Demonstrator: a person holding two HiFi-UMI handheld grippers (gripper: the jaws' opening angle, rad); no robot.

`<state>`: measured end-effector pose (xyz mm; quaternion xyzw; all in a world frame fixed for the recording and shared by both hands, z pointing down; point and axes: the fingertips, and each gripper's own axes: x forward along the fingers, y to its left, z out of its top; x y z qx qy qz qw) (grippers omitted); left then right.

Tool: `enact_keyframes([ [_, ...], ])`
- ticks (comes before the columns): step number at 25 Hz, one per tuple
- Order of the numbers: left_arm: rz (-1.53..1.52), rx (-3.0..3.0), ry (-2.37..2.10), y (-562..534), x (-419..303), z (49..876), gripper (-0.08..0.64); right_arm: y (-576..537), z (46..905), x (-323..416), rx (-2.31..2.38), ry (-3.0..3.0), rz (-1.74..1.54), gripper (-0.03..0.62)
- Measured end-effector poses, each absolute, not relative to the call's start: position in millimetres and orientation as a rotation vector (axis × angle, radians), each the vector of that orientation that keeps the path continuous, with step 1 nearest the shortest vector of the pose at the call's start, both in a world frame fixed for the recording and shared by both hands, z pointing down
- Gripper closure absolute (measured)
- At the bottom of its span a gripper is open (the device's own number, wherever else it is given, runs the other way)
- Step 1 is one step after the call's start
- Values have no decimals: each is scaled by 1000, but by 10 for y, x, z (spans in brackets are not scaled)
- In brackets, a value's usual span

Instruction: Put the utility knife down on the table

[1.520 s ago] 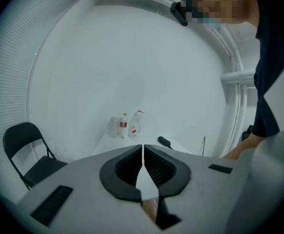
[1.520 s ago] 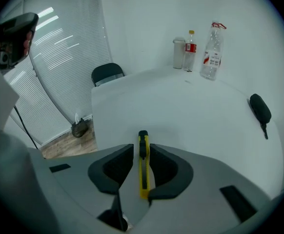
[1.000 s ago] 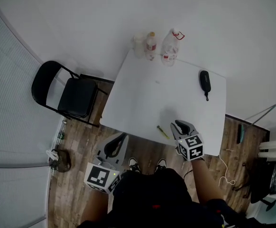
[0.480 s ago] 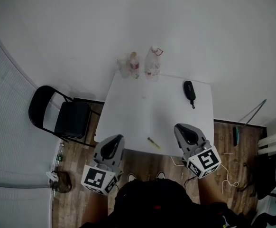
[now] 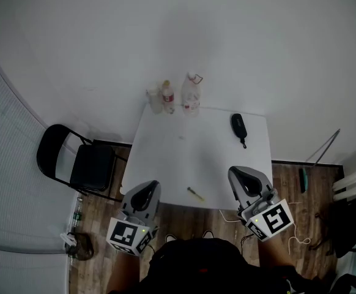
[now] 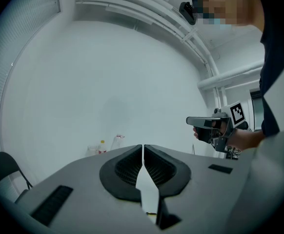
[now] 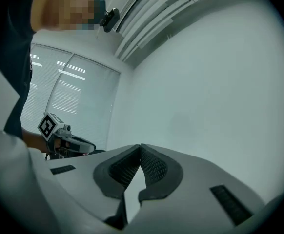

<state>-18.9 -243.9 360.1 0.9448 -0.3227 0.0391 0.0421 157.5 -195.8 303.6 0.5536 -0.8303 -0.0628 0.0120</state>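
The utility knife, thin and yellow, lies flat on the white table near its front edge. Neither gripper touches it. My left gripper hangs off the table's front left corner, jaws shut and empty. My right gripper sits just off the front right corner, to the right of the knife, also shut with nothing in it. In the left gripper view the jaws meet tip to tip, and the right gripper shows beyond them. In the right gripper view the jaws are pressed together.
Two plastic bottles and a cup stand at the table's far edge. A black case lies at the far right. A black folding chair stands left of the table. A white cable trails on the wooden floor at right.
My right gripper has drawn back from beside the knife to off the table's front edge. The head view has pulled away, so the table looks smaller. The knife stays put.
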Motion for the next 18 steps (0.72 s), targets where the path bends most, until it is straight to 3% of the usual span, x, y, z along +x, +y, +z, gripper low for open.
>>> enact_keyframes([
  [18,148,2884,-990,-2475,-154,3681,529,-2075,3315,1800,1775,-2593,-27,569],
])
